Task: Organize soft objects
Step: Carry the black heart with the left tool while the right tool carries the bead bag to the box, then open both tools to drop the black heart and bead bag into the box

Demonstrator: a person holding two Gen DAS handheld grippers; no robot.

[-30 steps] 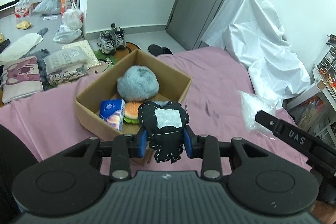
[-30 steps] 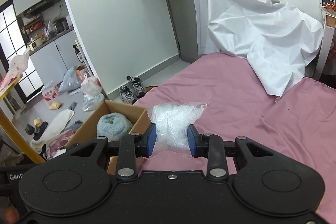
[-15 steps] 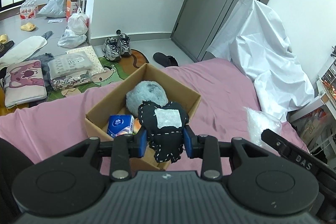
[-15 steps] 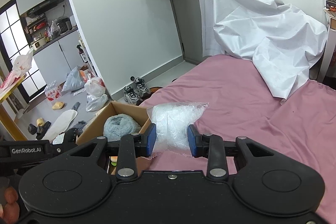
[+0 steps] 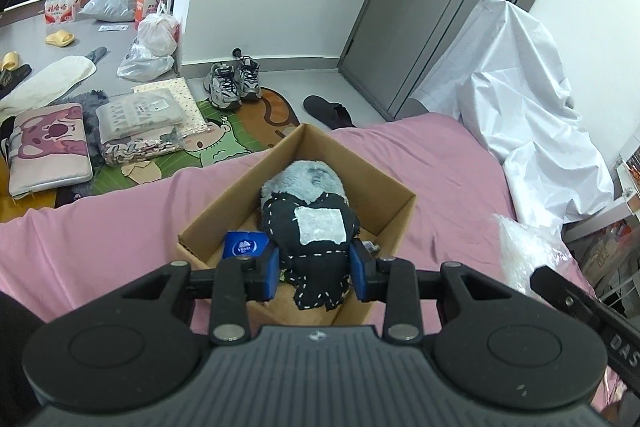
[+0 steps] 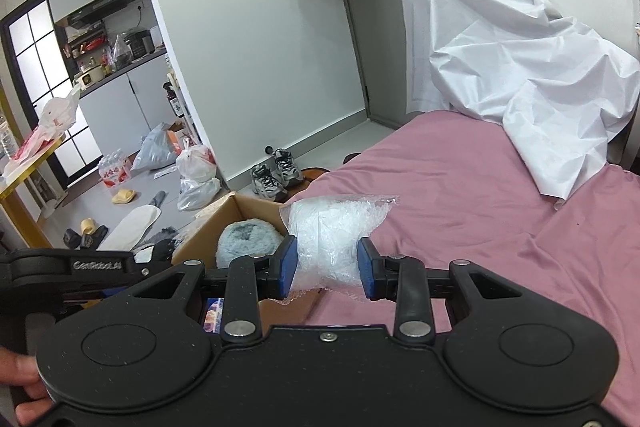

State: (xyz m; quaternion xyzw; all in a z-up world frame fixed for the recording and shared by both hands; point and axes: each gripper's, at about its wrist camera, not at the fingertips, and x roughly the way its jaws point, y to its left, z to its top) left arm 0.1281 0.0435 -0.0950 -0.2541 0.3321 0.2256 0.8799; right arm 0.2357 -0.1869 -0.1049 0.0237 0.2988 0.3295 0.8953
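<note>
Indoors, pink bedsheet (image 5: 440, 163), cardboard box (image 5: 400, 223), grey door (image 5: 420, 7).

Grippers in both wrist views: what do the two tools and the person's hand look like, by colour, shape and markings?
Both match: the left gripper and the right gripper have black speckled plastic bodies with two round raised discs, silver bolts on the linkages and blue pads on the jaws. White lettering reads "GenRobot.AI" on the left tool's side and "DAS" on the right tool's. A bare hand shows; no sleeve or cables are visible.
</note>
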